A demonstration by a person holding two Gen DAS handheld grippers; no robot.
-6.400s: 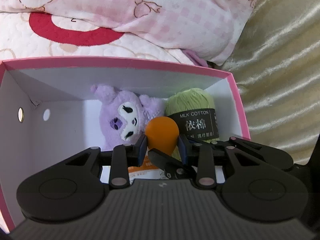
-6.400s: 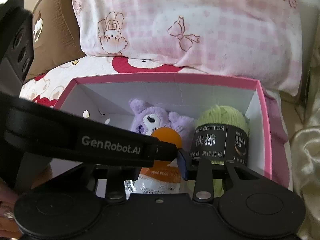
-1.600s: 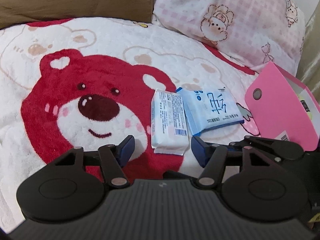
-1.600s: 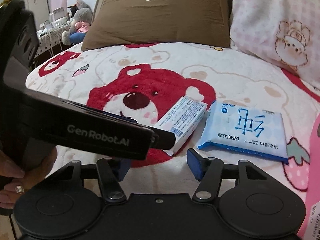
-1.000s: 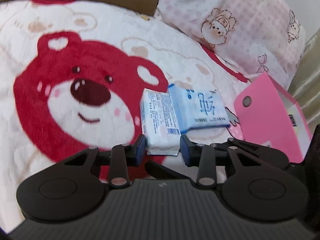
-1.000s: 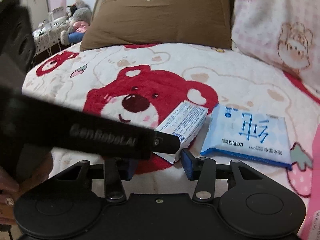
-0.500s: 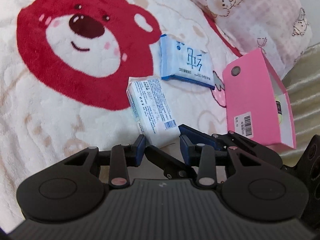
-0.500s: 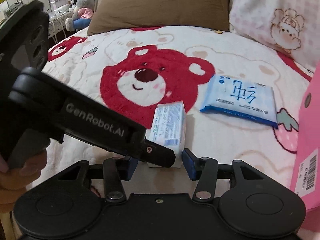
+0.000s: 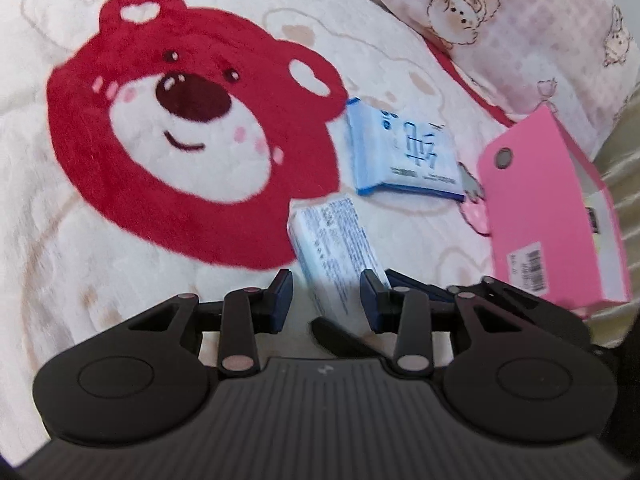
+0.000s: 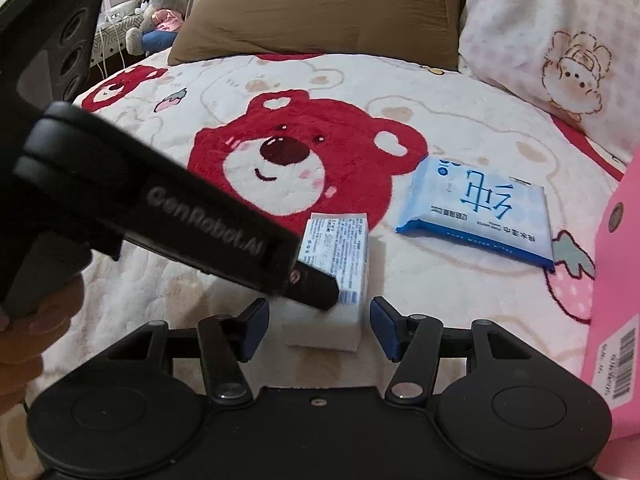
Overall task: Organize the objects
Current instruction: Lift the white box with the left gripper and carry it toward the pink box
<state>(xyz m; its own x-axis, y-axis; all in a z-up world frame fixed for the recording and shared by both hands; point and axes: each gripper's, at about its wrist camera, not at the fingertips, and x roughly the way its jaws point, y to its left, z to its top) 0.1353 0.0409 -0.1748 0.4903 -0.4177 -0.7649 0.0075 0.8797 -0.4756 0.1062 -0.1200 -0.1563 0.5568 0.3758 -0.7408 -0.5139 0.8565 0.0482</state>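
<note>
A white tissue pack (image 9: 334, 246) with blue print lies on the bear blanket; it also shows in the right wrist view (image 10: 340, 256). My left gripper (image 9: 325, 292) is open, its pads on either side of the pack's near end and apart from it. My right gripper (image 10: 318, 322) is open just behind the same pack. A blue tissue pack (image 9: 404, 152) lies flat farther back, also in the right wrist view (image 10: 478, 214). The pink box (image 9: 536, 220) stands to the right.
The blanket shows a big red bear face (image 9: 180, 152). A brown pillow (image 10: 320, 8) and a pink checked pillow (image 9: 500, 32) lie at the back. The pink box's side (image 10: 616, 320) fills the right edge of the right wrist view.
My left gripper carried the white pack toward me, then opened its jaws and let go of it. The right gripper opened wider behind the pack.
</note>
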